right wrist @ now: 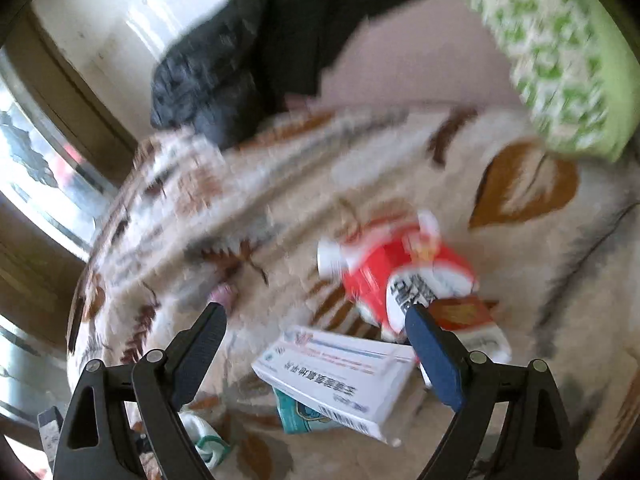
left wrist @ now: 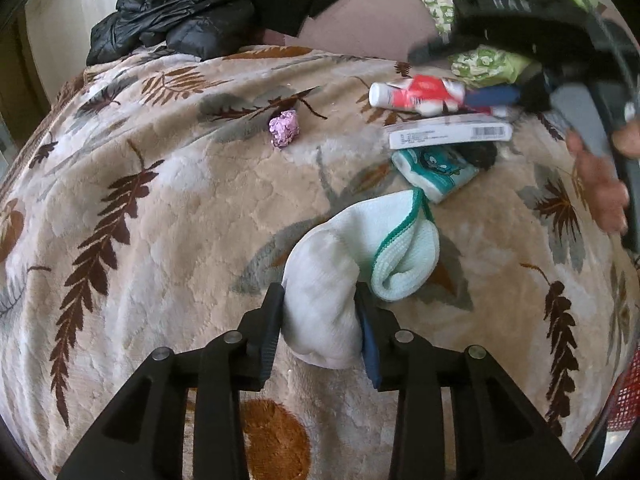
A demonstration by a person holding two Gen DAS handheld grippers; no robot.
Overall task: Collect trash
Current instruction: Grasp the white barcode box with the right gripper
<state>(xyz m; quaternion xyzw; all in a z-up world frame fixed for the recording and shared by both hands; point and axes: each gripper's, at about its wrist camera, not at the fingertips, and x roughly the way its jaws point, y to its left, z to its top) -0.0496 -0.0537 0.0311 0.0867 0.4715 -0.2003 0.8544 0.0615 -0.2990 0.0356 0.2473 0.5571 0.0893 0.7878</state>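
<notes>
**Bed litter: handling notes**

- **Location.** All lying on the leaf-patterned blanket of a bed; black jacket heaped at the far edge.
- **Pink foil wad.** Alone, well apart from the other items. Likely almost weightless and crushable. Best pinched across the middle, with the blanket pile kept out of the pinch.
- **Red-and-white tube.** On its side, white cap to the left, just beyond the box. Probably light, with a slick, yielding body. Best taken across the flat middle rather than the cap.
- **White box.** Barcode side showing, resting partly over the tissue pack. Stiff card, probably light. Best gripped across the narrow thickness, at one long edge.
- **Teal tissue pack.** Half under the box. Soft, with a slippery film wrap. Easier once the box is off.
- **White cloth.** Green-trimmed, limp and bunched, probably not trash.
- **Left gripper.** Fingers flank the near fold of the cloth and touch it on both sides. Cannot tell whether any squeeze remains.
- **Right gripper.** Fingers spread wide and empty above the box and tube. View heavily blurred. Also visible from the left wrist, with the person's hand on its handle.
</notes>
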